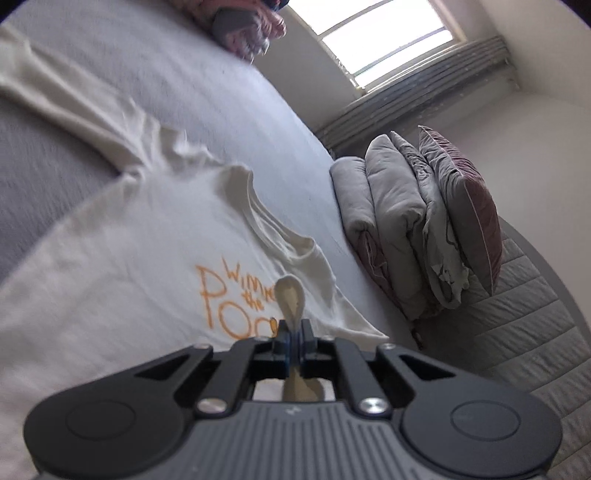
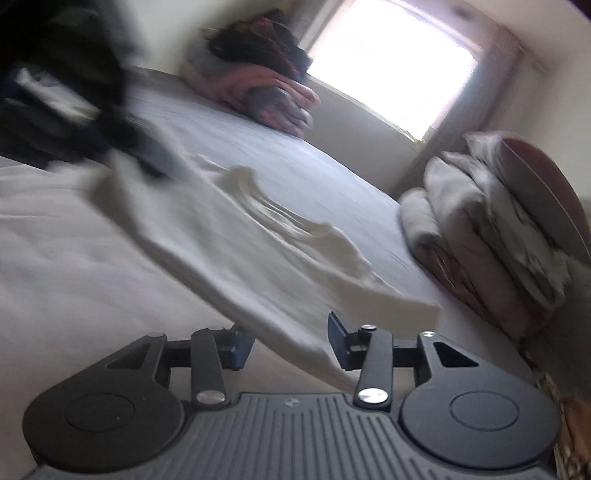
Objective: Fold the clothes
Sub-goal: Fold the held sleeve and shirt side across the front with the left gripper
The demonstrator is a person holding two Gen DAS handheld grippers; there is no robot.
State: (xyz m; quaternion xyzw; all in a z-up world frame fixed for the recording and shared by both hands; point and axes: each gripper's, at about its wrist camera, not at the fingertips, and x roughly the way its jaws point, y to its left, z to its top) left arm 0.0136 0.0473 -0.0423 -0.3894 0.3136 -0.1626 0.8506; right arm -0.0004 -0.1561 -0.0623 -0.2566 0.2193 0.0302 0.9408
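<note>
A cream T-shirt (image 1: 129, 258) with orange lettering lies spread on the bed, collar toward the far side. My left gripper (image 1: 294, 332) is shut on a pinched-up fold of its fabric (image 1: 290, 295) just right of the lettering. In the right wrist view the same T-shirt (image 2: 221, 240) is lifted at its near edge, which slants down between the fingers of my right gripper (image 2: 291, 339). Those jaws stand apart and the pads do not press the cloth. A dark blurred shape (image 2: 74, 110) sits over the shirt's far left part, too smeared to make out.
The bed has a pale grey sheet (image 1: 221, 110). Folded grey bedding and a pillow (image 1: 424, 229) are stacked at its right end. A pile of pink and dark clothes (image 2: 258, 85) lies at the far edge, below a bright window (image 1: 388, 33).
</note>
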